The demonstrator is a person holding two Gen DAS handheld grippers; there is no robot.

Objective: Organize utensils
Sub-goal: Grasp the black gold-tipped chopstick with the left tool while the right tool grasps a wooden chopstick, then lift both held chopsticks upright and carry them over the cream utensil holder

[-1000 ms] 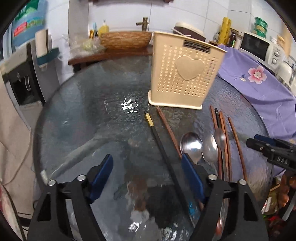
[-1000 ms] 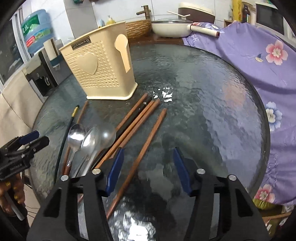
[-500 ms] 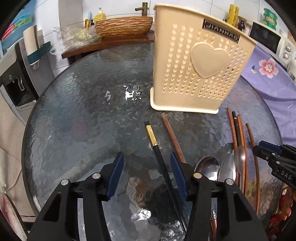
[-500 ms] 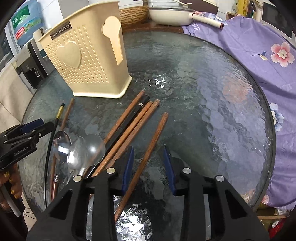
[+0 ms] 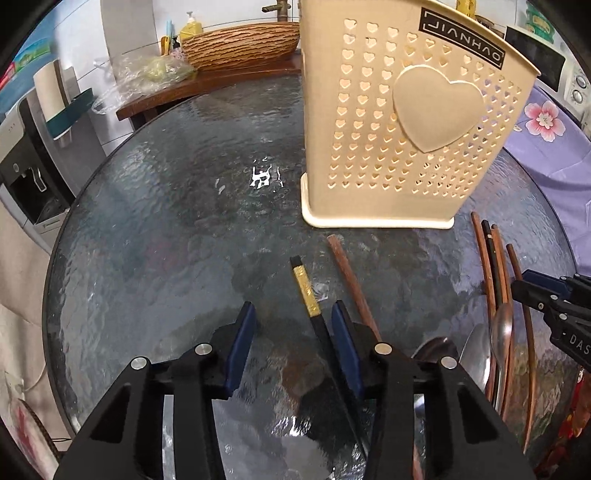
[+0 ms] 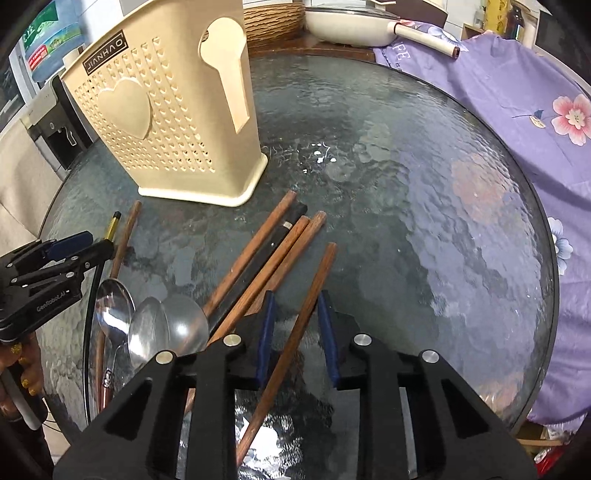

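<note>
A beige perforated utensil holder (image 5: 406,129) (image 6: 166,122) stands upright on the round glass table (image 5: 166,221). My left gripper (image 5: 293,310) hangs low over a black chopstick with a gold band (image 5: 306,291). Its jaws are closing, the stick lies close to the right pad, and a gap shows on the left. My right gripper (image 6: 295,295) straddles a lone brown chopstick (image 6: 314,284). Its jaws are closing too, with a gap on both sides. Several brown chopsticks (image 6: 273,247) and three metal spoons (image 6: 170,328) lie between the two grippers.
A purple flowered cloth (image 6: 517,92) covers the table's right side. Behind the table are a wooden shelf with a woven basket (image 5: 240,40) and a white pan (image 6: 351,22). A water dispenser (image 5: 26,155) stands at the left. One brown chopstick (image 5: 351,273) lies beside the black one.
Both grippers have moved forward toward the holder and sunk slightly. Both pairs of jaws have narrowed; the left now flanks the black chopstick, the right the lone brown one.
</note>
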